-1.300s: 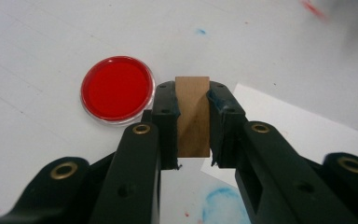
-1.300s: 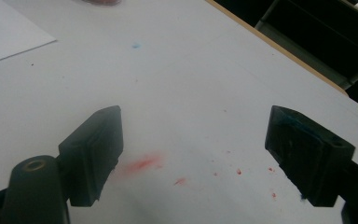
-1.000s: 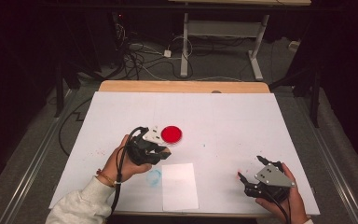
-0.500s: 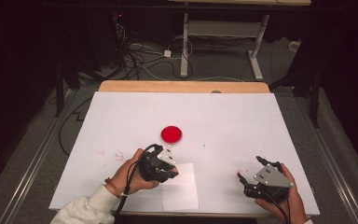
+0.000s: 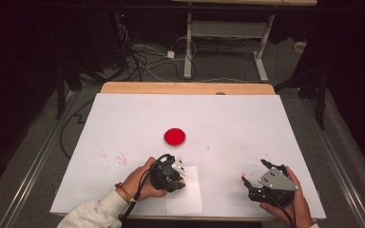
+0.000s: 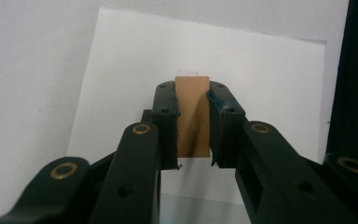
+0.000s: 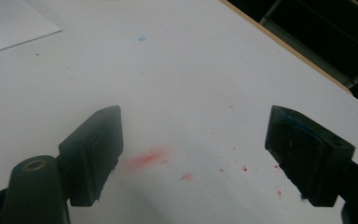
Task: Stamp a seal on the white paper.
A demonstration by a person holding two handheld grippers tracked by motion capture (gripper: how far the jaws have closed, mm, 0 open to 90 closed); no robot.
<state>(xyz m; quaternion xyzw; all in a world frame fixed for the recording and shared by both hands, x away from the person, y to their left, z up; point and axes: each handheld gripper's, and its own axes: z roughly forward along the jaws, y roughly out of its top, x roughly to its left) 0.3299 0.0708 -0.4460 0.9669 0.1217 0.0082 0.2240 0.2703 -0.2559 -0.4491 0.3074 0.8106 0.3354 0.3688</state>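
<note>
My left gripper hovers over a white sheet of paper near the table's front edge. In the left gripper view its jaws are shut on a small upright wooden block, with the paper beneath. A red round dish lies on the white table further back, apart from both grippers. My right gripper rests at the front right. In the right gripper view it stands open, and only the bare table lies between its jaws.
Red smears mark the table under the right gripper, and more red specks lie left of the paper. A faint blue spot sits near the paper's corner. The table's front edge is close to both hands.
My left gripper has drawn back from beside the red dish toward the person and now sits over the paper sheet. The right gripper has barely moved.
</note>
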